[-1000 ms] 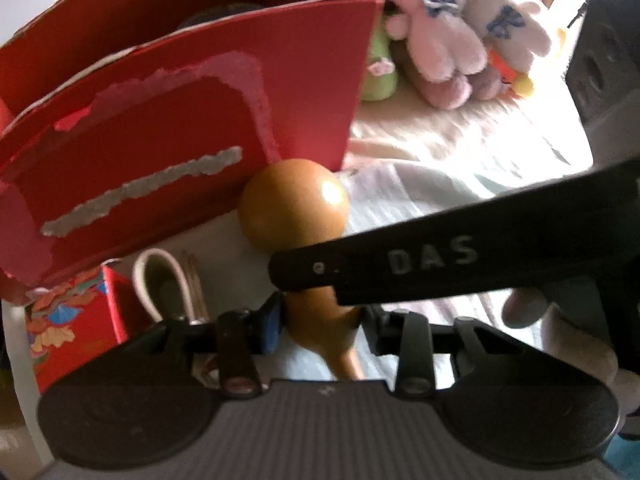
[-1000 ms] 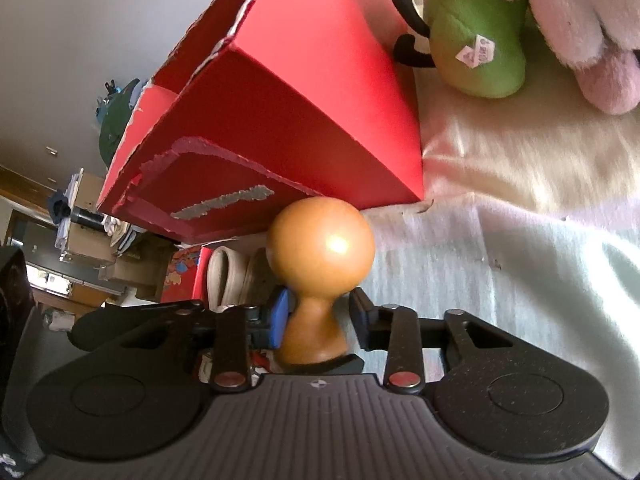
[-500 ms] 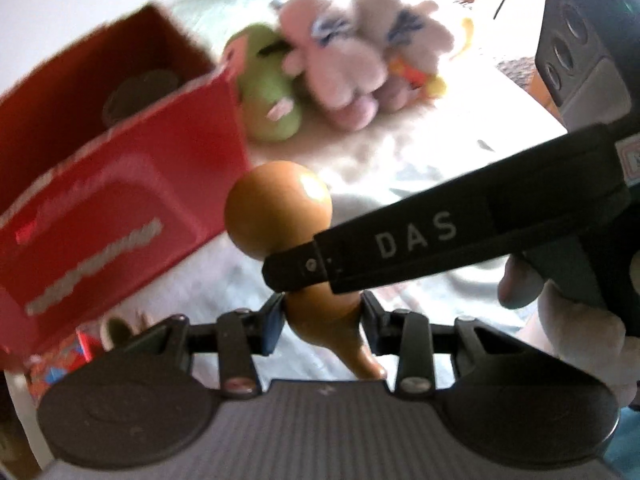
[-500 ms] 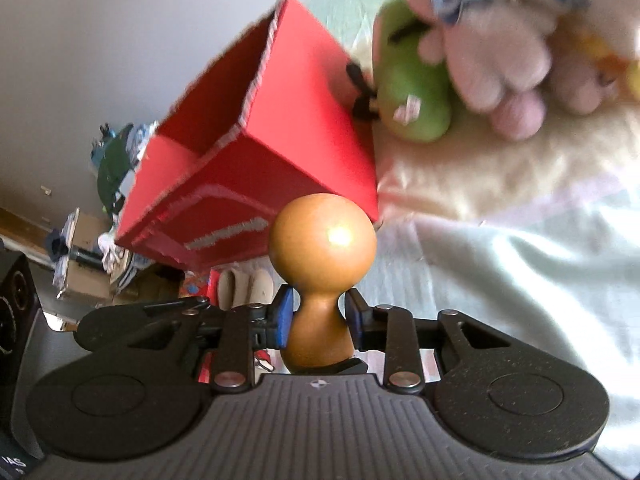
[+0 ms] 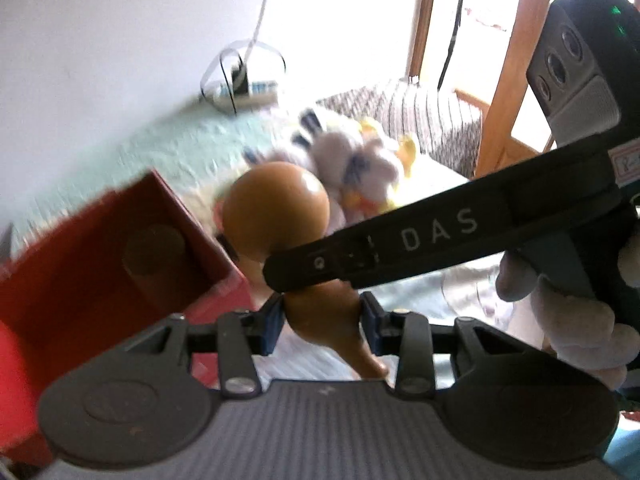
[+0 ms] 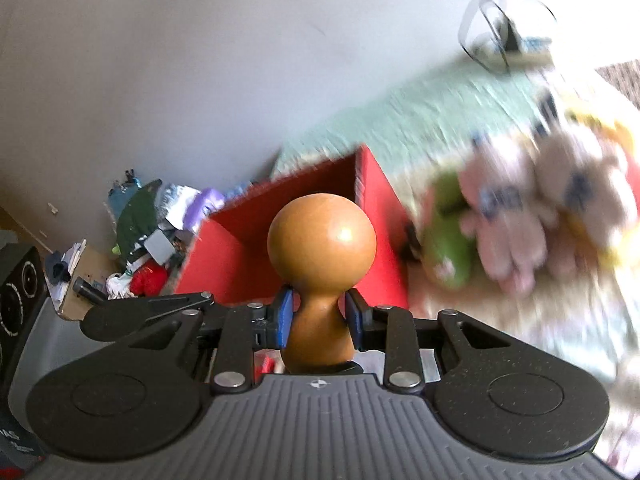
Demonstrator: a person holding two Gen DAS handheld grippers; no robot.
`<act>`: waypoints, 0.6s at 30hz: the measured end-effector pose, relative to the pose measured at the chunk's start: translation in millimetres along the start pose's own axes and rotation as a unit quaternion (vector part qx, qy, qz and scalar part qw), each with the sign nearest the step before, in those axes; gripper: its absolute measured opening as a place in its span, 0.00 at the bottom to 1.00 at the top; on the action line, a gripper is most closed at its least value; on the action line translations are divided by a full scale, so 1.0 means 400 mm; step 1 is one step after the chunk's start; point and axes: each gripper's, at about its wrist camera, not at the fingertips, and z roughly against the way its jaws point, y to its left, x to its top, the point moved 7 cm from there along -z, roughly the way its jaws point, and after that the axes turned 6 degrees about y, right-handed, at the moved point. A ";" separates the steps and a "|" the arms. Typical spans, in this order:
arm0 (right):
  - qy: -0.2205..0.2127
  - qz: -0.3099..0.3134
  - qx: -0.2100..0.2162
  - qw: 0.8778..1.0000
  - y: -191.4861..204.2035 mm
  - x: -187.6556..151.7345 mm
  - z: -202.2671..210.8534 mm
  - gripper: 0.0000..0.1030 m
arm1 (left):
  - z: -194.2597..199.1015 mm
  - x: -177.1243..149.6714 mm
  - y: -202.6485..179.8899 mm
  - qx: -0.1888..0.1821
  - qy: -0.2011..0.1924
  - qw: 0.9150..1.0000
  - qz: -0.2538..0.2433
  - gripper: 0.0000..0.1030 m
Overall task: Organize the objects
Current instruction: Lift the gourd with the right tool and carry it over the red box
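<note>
- The wooden gourd is held off the bed by both tools at once — the right gripper has its blue-padded fingers pressed on the narrow waist just under the round bulb, a natural place to pinch because the bulb above cannot slip down through the gap.
- In the left wrist view the left gripper clamps the same gourd lower down, on the fatter lower lobe above its tapering stem, so the two grips sit one over the other and probably keep the smooth, glossy shape from swivelling.
- The right tool's long black arm crosses in front of the gourd in that view, and the person's pale-gloved hand wraps its handle at the right edge.
- The red cardboard box stands open-topped just beside and below the gourd; a dark round thing lies on its floor, too blurred to name. With its mouth facing up and the gourd above its rim, the box looks like the intended home for the gourd.
- Beyond the box, soft toys — a green one and pink ones — lie bunched on the pale bed cover, well clear of the box, perhaps sorted or waiting their turn.
</note>
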 end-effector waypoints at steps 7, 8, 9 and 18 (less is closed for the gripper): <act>0.006 0.059 0.006 0.998 0.107 0.137 -0.088 0.30 | 0.072 0.079 0.136 0.028 -0.037 0.999 0.003 0.37; 0.013 0.063 0.005 0.998 0.116 0.148 -0.109 0.30 | 0.077 0.085 0.159 0.033 -0.038 0.999 0.006 0.37; 0.021 0.067 0.005 0.998 0.125 0.159 -0.132 0.30 | 0.072 0.091 0.189 0.035 -0.036 0.999 0.014 0.37; 0.092 0.094 -0.013 0.991 0.156 0.167 -0.321 0.29 | -0.007 0.054 0.366 0.042 -0.002 0.996 0.076 0.38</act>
